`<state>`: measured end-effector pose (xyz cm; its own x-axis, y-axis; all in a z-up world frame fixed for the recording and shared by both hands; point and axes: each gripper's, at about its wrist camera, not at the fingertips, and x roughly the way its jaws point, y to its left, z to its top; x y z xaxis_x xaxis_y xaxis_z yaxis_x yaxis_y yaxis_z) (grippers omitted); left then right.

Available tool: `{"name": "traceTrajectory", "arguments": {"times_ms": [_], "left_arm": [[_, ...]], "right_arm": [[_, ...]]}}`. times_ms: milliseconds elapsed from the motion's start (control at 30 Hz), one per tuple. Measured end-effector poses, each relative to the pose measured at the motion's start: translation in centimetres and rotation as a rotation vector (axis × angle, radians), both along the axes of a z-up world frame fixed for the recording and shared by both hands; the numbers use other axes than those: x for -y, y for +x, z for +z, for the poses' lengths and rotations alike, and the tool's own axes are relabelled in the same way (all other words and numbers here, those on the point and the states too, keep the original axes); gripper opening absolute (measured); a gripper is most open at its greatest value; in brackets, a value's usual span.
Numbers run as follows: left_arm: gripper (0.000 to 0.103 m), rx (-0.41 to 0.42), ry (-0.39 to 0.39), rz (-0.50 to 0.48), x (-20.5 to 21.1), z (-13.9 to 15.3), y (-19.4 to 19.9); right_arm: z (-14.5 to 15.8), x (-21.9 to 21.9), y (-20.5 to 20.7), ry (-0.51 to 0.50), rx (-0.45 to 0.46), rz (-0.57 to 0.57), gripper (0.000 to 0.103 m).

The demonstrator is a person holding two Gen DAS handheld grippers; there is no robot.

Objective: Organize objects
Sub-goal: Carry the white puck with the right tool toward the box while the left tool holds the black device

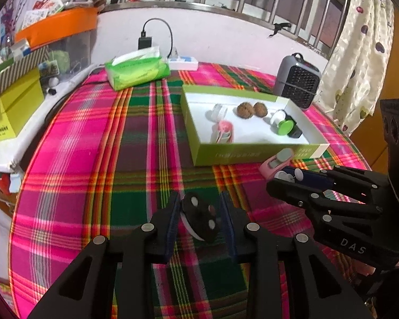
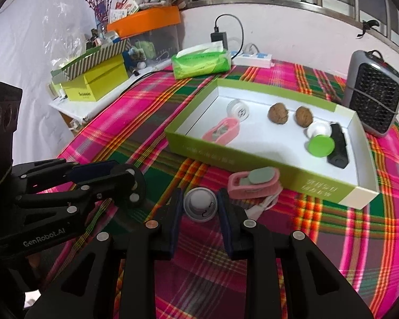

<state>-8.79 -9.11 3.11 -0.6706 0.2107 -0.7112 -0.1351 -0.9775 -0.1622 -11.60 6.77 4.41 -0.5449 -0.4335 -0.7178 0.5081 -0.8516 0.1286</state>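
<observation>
My left gripper [image 1: 199, 212] is shut on a black disc [image 1: 199, 219] with white dots and a white rim, which is tilted between the pads low over the plaid cloth. The right wrist view shows the same disc [image 2: 134, 187] in the left gripper [image 2: 127, 183]. My right gripper [image 2: 200, 204] is shut on a small white round cap [image 2: 200, 203], in front of the green box [image 2: 199, 156]. In the left wrist view, the right gripper [image 1: 286, 178] is at the right. A pink clip-like holder [image 2: 252, 182] lies against the box's front wall.
The white-lined box [image 1: 252, 156] holds two walnuts [image 2: 278, 113], a pink holder [image 2: 222, 131], a clear roll [image 2: 238, 109], a green-capped white piece [image 2: 320, 145] and a black block [image 2: 337, 146]. Behind it are a tissue pack [image 2: 200, 63], power strip [image 2: 252, 58] and small heater [image 2: 373, 93].
</observation>
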Motion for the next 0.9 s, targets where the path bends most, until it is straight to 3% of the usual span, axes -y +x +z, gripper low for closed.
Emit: {"name": "traceTrajectory", "arguments": {"times_ms": [467, 900], "left_arm": [[0.028, -0.031, 0.022, -0.040, -0.8, 1.8, -2.2], [0.028, -0.033, 0.051, -0.069, -1.1, 2.2, -6.1]], "right_arm": [[2.0, -1.9, -1.1, -0.022, -0.042, -0.048, 0.027], [2.9, -2.8, -4.9, -0.015, -0.055, -0.101, 0.027]]}}
